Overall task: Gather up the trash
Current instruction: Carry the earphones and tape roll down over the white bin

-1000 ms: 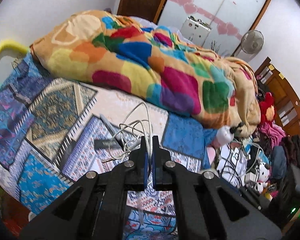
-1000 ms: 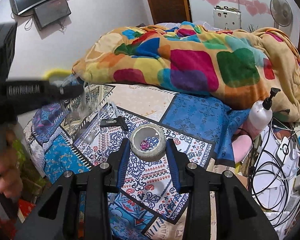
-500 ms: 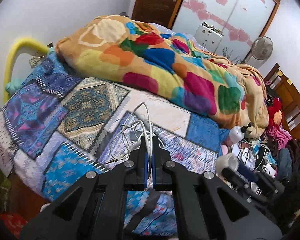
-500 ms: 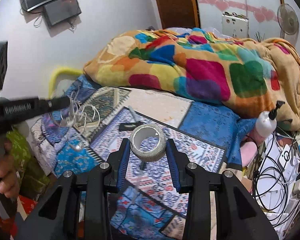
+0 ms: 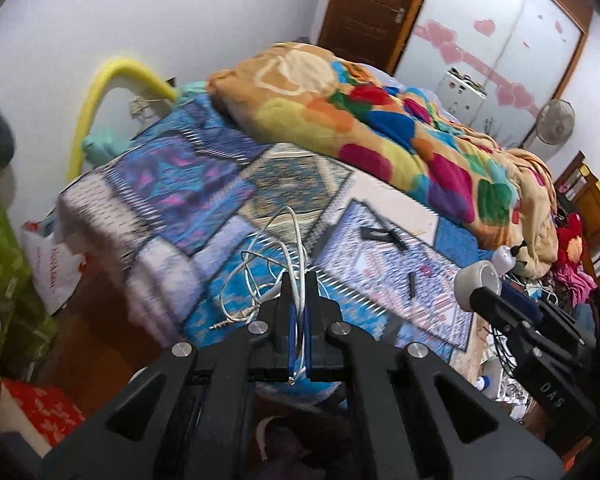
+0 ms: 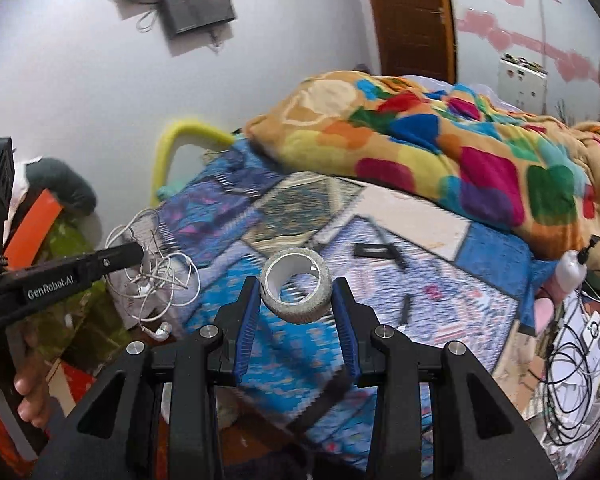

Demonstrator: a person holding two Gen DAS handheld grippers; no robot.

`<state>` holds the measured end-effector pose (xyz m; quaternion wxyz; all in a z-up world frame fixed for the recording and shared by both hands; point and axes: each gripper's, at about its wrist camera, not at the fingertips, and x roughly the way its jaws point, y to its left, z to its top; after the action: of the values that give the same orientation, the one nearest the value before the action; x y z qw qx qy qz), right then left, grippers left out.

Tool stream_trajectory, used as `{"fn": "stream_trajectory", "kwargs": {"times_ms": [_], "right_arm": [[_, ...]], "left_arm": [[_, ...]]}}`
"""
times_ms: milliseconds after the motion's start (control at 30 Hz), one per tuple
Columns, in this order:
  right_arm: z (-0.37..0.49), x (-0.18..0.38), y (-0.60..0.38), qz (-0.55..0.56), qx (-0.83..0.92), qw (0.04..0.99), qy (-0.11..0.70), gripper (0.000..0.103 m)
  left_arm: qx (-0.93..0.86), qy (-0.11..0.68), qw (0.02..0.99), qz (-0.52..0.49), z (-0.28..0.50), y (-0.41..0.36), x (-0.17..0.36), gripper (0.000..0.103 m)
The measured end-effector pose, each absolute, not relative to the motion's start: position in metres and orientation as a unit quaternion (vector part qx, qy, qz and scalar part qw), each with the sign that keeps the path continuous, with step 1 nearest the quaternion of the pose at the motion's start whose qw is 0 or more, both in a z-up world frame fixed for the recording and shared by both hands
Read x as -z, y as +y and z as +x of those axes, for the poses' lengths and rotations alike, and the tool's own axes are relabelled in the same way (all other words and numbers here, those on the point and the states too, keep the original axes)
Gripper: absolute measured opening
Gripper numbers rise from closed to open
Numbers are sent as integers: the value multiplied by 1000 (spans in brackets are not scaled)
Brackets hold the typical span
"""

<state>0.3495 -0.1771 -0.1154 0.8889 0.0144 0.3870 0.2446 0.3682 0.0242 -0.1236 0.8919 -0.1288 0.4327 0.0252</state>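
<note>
Two items are held clear of the bed (image 5: 204, 184). The left gripper (image 5: 299, 312), pressed together, pinches a limp, light earphone cable tangle (image 5: 268, 276), likely to snag. The right gripper (image 6: 296, 300) clamps a stiff tape roll (image 6: 296, 290) across its outer wall.

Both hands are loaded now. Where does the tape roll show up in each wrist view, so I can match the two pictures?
Left wrist: the tape roll is at the right, mid-height, at the tip of the right gripper, which reaches in from the right edge.
Right wrist: the tape roll is at centre, clamped between the blue pads.
Shared landmark: the yellow tube arching at the bed's far left corner.
</note>
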Motion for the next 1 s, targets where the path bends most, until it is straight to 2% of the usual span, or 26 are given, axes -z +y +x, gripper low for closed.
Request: {"fn": "stream_trajectory", "kwargs": {"times_ms": [500, 800, 1000], "right_arm": [[270, 119, -50, -30, -334, 856, 395, 34], [238, 153, 24, -83, -382, 817, 425, 34], [230, 191, 59, -119, -402, 781, 463, 34]], "left_arm": [[-126, 443, 875, -149, 233, 149, 141, 2], [-161, 485, 840, -181, 184, 203, 194, 2], [-161, 526, 806, -219, 178, 225, 246, 2]]}}
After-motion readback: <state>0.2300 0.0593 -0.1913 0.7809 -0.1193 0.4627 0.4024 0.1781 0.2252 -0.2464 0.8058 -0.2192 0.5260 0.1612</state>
